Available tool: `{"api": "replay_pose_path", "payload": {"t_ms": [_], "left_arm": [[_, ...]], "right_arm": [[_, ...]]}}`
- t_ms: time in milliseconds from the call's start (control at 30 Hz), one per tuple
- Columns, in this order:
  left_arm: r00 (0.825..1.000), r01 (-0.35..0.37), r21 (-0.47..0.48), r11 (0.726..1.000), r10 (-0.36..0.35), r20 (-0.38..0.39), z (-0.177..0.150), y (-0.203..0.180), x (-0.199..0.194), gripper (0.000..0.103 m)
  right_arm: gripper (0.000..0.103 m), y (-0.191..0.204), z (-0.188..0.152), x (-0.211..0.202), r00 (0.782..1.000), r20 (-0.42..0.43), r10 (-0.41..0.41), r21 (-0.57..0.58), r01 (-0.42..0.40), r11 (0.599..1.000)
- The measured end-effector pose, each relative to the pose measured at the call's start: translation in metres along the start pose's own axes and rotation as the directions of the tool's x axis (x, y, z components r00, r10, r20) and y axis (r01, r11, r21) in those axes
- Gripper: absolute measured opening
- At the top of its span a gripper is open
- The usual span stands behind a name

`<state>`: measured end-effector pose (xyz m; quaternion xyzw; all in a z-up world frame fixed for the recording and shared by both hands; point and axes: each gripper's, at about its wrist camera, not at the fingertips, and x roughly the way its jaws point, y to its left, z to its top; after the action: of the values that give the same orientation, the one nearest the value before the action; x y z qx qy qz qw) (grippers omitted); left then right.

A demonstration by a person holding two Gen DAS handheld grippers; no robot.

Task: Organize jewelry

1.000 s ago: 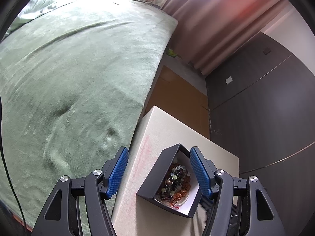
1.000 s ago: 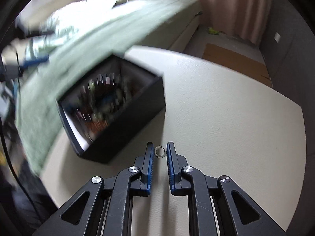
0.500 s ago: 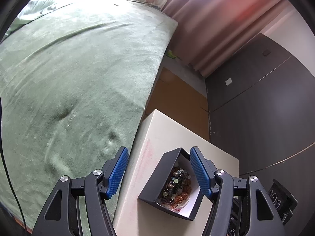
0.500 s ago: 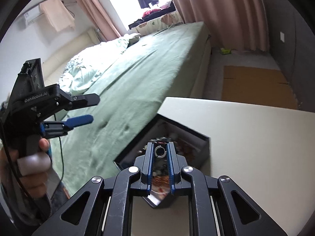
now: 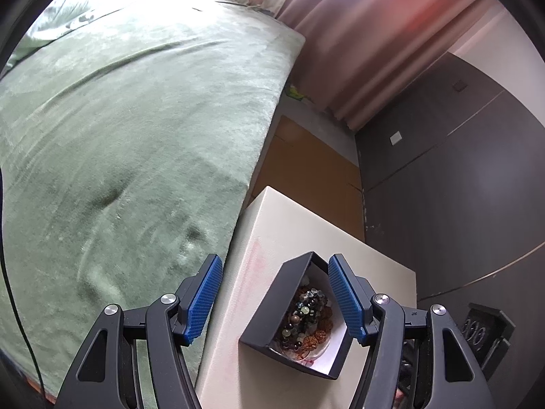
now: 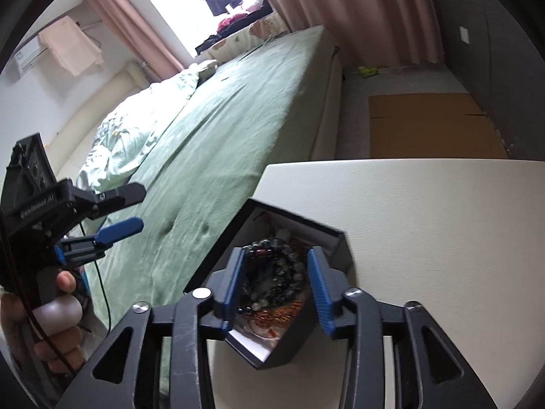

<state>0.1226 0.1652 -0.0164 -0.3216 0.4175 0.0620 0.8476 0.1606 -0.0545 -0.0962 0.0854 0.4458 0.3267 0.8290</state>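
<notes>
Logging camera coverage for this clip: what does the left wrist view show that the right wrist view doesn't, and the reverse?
Only the left wrist view shows the left claw head-on, open, and pink staining on the white table. Only the right wrist view shows the right claw open above the black jewelry box, the person's hand, and the window. Both show the beaded bracelets, green bed and cardboard.

Green bed (image 5: 136, 119) (rumpled), pink curtains (image 5: 357, 44)
</notes>
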Motion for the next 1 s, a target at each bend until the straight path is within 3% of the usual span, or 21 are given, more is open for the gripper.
{"api": "replay_pose_path", "payload": {"t_ms": [333, 400, 500, 567, 767, 1000], "left_arm": [[0.998, -0.040, 0.123, 0.992, 0.034, 0.055, -0.025, -0.029, -0.012, 0.066], [0.996, -0.057, 0.150, 0.987, 0.046, 0.073, -0.033, -0.036, -0.015, 0.082], [0.993, -0.071, 0.177, 0.982, 0.052, 0.107, -0.045, -0.046, -0.019, 0.095], [0.991, -0.080, 0.209, 0.975, 0.056, 0.118, -0.054, -0.055, -0.020, 0.096], [0.987, -0.084, 0.283, 0.955, 0.041, 0.154, -0.079, -0.080, -0.025, 0.098], [0.977, -0.090, 0.322, 0.942, 0.021, 0.210, -0.106, -0.096, -0.037, 0.099]], "right_arm": [[0.069, -0.026, -0.008, -0.043, 0.997, 0.018, -0.071, 0.097, 0.069, 0.993], [0.072, -0.030, -0.011, -0.050, 0.996, 0.014, -0.086, 0.107, 0.084, 0.991], [0.078, -0.034, -0.017, -0.062, 0.993, 0.006, -0.119, 0.111, 0.118, 0.987], [0.087, -0.034, -0.020, -0.071, 0.991, 0.012, -0.134, 0.110, 0.131, 0.985], [0.099, -0.042, -0.028, -0.103, 0.985, 0.050, -0.164, 0.122, 0.157, 0.980], [0.100, -0.050, -0.039, -0.128, 0.980, 0.060, -0.192, 0.118, 0.184, 0.976]]}}
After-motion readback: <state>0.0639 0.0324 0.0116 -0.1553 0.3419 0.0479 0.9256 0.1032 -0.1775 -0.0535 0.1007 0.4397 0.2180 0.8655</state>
